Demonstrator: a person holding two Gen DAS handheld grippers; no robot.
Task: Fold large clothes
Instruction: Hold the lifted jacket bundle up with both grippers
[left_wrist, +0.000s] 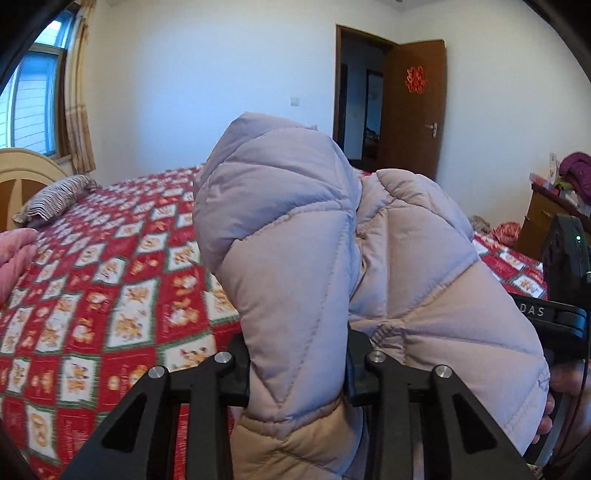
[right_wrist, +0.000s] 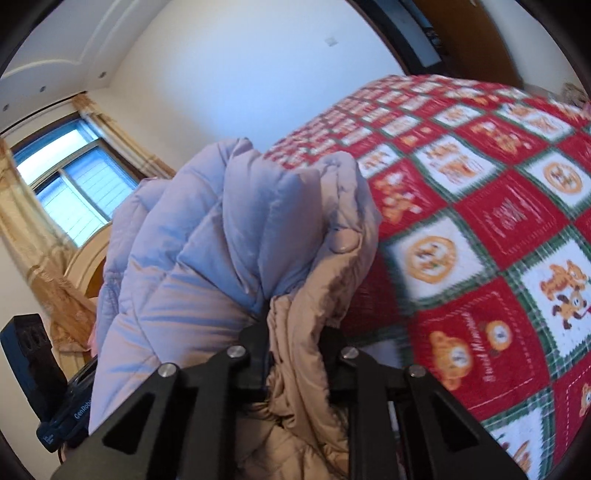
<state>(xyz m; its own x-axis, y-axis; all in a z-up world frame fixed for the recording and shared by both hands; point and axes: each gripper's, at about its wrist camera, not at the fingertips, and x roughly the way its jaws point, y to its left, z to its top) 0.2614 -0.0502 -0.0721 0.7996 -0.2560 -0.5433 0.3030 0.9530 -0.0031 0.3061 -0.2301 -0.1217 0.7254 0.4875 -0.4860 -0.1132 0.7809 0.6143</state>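
Jacket (left_wrist: 295, 258) pinched in both claws, above bedspread (left_wrist: 110, 295)

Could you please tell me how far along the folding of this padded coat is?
Done: both grippers have a hold, the left gripper and the right gripper each shut on the padded coat. In hand: it hangs bunched above the bed. Left: no neat fold shows yet; spreading and folding remain.

My quilted puffer jacket (left_wrist: 295, 229) is pale lilac outside with a tan lining. It hangs bunched in thick, puffy folds, lifted above the bed.
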